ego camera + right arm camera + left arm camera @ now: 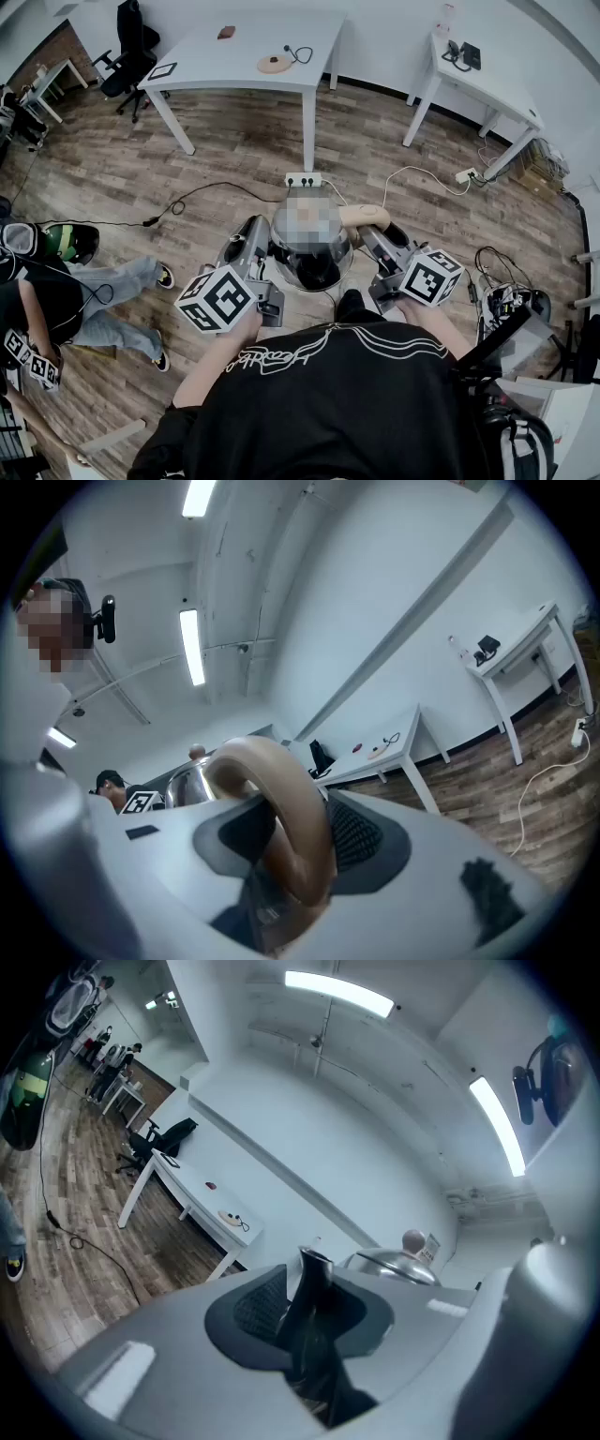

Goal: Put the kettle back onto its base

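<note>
You hold the kettle [314, 267] in the air, near your chest. The left gripper [255, 232] is closed on the spout [314, 1283], the right gripper [375, 239] on the handle [281, 808]. The steel looks heavy and slippery, so carry it by the handle.

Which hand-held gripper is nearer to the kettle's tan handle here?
Right. The right hand-held gripper holds the tan handle between its jaws; the left hand-held gripper grips a dark part on the opposite side of the kettle.
</note>
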Available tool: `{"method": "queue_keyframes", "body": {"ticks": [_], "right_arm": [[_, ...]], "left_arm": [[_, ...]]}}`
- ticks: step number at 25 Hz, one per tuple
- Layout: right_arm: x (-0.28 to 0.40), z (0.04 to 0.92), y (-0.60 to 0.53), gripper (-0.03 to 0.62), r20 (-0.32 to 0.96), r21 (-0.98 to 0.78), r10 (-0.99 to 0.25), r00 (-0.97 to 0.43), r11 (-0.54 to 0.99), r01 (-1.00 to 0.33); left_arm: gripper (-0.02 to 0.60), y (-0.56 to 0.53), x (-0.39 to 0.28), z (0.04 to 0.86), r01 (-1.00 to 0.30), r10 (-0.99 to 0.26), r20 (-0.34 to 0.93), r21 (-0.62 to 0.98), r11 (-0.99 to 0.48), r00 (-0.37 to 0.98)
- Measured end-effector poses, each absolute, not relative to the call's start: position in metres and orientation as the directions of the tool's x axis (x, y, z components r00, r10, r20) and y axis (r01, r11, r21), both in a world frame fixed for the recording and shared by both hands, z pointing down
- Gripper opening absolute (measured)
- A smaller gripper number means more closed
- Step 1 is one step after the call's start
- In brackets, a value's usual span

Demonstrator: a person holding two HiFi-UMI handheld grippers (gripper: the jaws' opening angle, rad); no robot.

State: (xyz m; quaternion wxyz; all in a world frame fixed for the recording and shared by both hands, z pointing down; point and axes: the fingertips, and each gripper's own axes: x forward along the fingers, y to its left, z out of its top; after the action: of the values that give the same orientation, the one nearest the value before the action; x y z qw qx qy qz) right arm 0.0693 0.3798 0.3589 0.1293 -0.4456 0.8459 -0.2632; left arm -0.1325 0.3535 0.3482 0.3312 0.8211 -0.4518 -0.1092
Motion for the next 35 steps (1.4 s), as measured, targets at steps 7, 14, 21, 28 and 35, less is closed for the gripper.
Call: {"method": "queue_keyframes", "body": {"ticks": [7,14,21,28,35], "right_arm": [[0.089,0.362,0.323,0.164,0.0,-0.564,-0.808,-0.589,0.487,-0.667],[0.124,0.381,0.22,0.164,0.014,-0.606,-0.778,-0.628,0.493,-0.624],[0.161,0.38,0.1,0.164,0.016,-0.605,-0.739,-0.673,0.529,-0.595],[0.187,0.362,0.032,0.164,-0.015,-0.584,-0.713,-0.701,0.575,-0.572],[0.178,0.352,-0.015,0.164,-0.029,-0.583,-0.692,-0.722,0.598,-0.55]], "left_arm": [[0.069,0.304,-0.111,0.35,-0.688,-0.829,0.124,0.632,-0.358,0.545],[0.069,0.208,-0.078,0.362,-0.721,-0.845,0.172,0.622,-0.306,0.507],[0.069,0.094,-0.039,0.36,-0.74,-0.862,0.179,0.612,-0.28,0.474],[0.069,0.03,-0.011,0.339,-0.753,-0.879,0.142,0.588,-0.296,0.456],[0.069,-0.011,-0.02,0.33,-0.766,-0.896,0.14,0.584,-0.269,0.421]]}}
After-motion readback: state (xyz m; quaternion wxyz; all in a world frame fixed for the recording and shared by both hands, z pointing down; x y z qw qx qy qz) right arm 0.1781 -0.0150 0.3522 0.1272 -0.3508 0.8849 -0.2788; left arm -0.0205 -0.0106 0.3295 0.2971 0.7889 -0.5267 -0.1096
